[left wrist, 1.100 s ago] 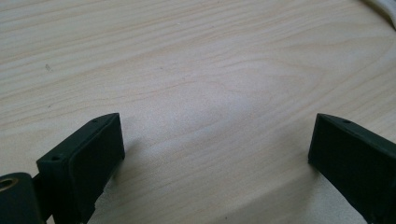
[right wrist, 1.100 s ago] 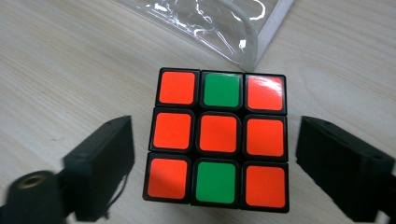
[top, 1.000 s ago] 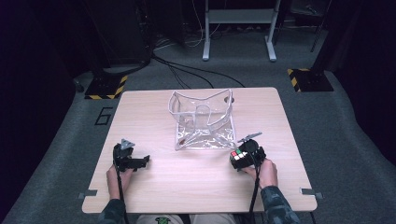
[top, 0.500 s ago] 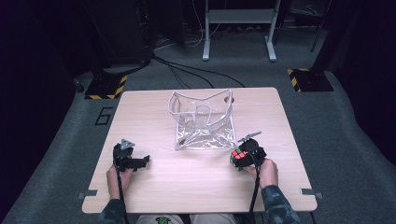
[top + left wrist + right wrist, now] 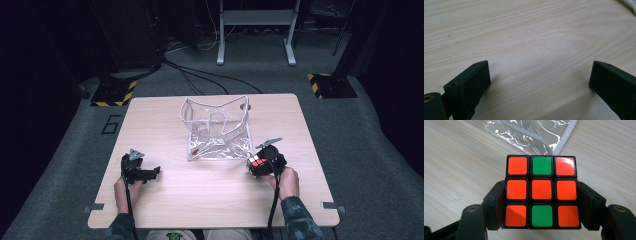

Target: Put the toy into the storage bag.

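Observation:
A Rubik's cube [image 5: 541,192] with mostly orange and two green squares facing the camera sits between the jaws of my right gripper [image 5: 541,188]. The jaws have just been closing, and both pads now press on its sides. In the high view the cube [image 5: 257,163] and right gripper [image 5: 256,168] are at the table's near right, just by the front right corner of a clear plastic pouch [image 5: 215,127]. My left gripper [image 5: 156,171] rests at the near left and points right. Its jaws [image 5: 540,67] stand wide apart over bare wood.
The light wooden table [image 5: 200,200] carries the upright, open pouch at its middle. The pouch's white-edged corner [image 5: 531,135] lies just beyond the cube. Dark floor, cables and a metal stand [image 5: 255,30] lie behind the table.

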Available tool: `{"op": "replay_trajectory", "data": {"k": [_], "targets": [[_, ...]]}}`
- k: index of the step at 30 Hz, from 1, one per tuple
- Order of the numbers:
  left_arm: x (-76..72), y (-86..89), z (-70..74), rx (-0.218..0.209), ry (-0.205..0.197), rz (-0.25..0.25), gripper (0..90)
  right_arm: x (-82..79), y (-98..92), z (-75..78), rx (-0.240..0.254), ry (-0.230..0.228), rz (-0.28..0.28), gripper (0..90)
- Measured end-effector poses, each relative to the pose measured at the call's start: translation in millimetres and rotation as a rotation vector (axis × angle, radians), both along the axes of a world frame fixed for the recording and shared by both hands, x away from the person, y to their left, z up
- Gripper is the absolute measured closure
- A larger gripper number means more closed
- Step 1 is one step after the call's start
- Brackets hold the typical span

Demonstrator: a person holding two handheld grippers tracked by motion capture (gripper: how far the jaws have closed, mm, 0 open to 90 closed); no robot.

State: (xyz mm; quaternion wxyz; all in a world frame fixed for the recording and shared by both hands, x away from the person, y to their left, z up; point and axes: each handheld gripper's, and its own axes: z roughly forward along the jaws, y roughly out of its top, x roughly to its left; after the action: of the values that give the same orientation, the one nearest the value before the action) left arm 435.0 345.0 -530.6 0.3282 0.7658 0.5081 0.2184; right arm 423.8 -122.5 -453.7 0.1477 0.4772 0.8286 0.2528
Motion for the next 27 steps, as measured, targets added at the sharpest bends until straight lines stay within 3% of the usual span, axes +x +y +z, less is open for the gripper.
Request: {"op": "replay_trajectory", "data": {"k": [18, 23, 27], "targets": [[0.1, 0.1, -0.1, 0.001, -0.002, 0.007, 3.5, 5.7, 0.2, 26.4, 0.001, -0.025, 0.034, 33.3], [0.0, -0.1, -0.2, -0.002, -0.001, 0.01, 3.5, 7.9, 2.8, 32.5, 0.026, -0.008, 0.037, 33.3], [0.0, -0.1, -0.1, -0.001, -0.001, 0.011, 3.5, 8.9, 3.2, 35.4, 0.013, -0.014, 0.042, 33.3]]}}
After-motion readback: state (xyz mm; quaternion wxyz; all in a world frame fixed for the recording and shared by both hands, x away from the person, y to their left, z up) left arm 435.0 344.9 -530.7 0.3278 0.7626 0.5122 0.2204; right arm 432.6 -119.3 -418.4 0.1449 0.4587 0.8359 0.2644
